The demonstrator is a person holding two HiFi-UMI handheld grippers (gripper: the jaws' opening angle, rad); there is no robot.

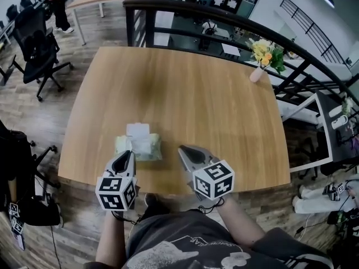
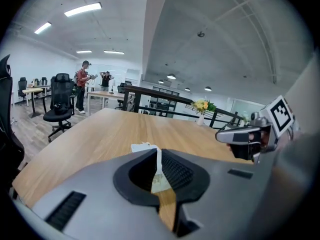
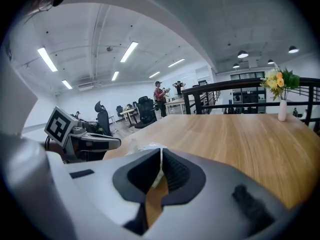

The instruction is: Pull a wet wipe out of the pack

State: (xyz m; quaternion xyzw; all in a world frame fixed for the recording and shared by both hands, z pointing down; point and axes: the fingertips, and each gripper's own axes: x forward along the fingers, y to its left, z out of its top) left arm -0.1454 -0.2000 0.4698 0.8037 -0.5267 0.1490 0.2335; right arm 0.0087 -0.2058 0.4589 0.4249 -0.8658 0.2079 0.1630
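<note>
You hold both grippers low over the near edge of the wooden table (image 1: 185, 88), and the wet wipe pack (image 1: 143, 147) lies flat on the wood just ahead of them, closer to your left side. A white flap or sheet (image 1: 137, 130) stands up from the pack's far edge; you cannot tell which it is. Your left gripper (image 1: 129, 153) points forward and down at the pack's near left corner, and from the head view its tip overlaps that corner, though contact cannot be confirmed. In the left gripper view its jaws are pressed together, leaving only a thin slit, and the left gripper (image 2: 159, 156) clamps nothing you can make out; the pack (image 2: 145, 147) shows just past the tips. Your right gripper (image 1: 181, 149) sits just beside the pack's right edge, clear of it, with bare wood under its tip. In the right gripper view the right gripper (image 3: 161, 156) also has its jaws closed tip to tip with nothing between them, and the pack (image 3: 142, 146) shows pale just beyond and to the left. A small vase of flowers (image 1: 259, 72) stands well apart at the table's far right corner, beside the dark railing (image 1: 224, 18).
</note>
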